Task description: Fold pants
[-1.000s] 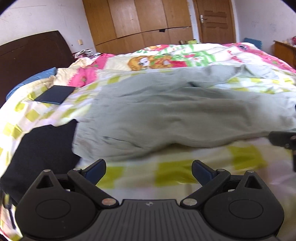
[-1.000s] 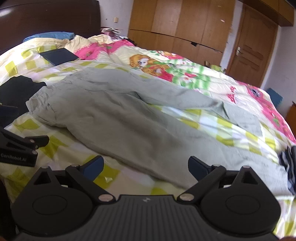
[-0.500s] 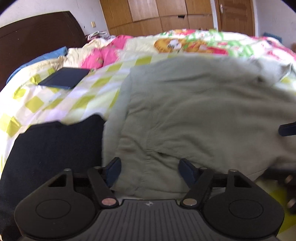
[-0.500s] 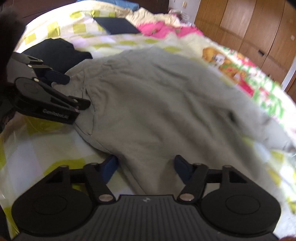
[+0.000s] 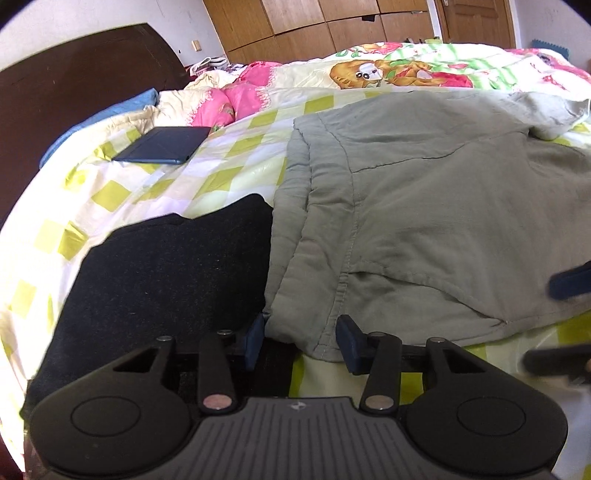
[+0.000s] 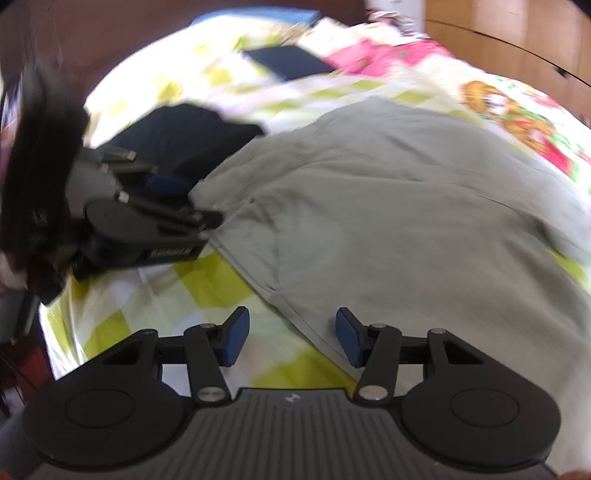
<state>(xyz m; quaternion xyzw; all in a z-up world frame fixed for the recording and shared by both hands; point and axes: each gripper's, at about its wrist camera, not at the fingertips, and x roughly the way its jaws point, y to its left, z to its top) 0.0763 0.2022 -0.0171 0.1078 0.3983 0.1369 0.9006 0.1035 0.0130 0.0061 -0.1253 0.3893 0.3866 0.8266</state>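
Grey-green pants [image 5: 424,206] lie spread on the checked bedspread, waistband toward me. My left gripper [image 5: 301,343] is open, its two blue pads on either side of the near waistband corner, with cloth between them. In the right wrist view the pants [image 6: 388,206] fill the right half. My right gripper [image 6: 291,338] is open with the pants' near hem edge between its pads. The left gripper [image 6: 177,206] shows there at the waistband corner, blurred.
A folded dark garment [image 5: 166,280] lies left of the pants, touching the waistband. A dark blue flat case [image 5: 166,144] sits farther back on the bedspread [image 5: 221,166]. A dark headboard [image 5: 55,110] is at left and wooden wardrobes [image 5: 332,18] behind.
Both grippers have moved down and in to the pants' near edge. Their jaws have narrowed from wide open, now straddling the cloth.
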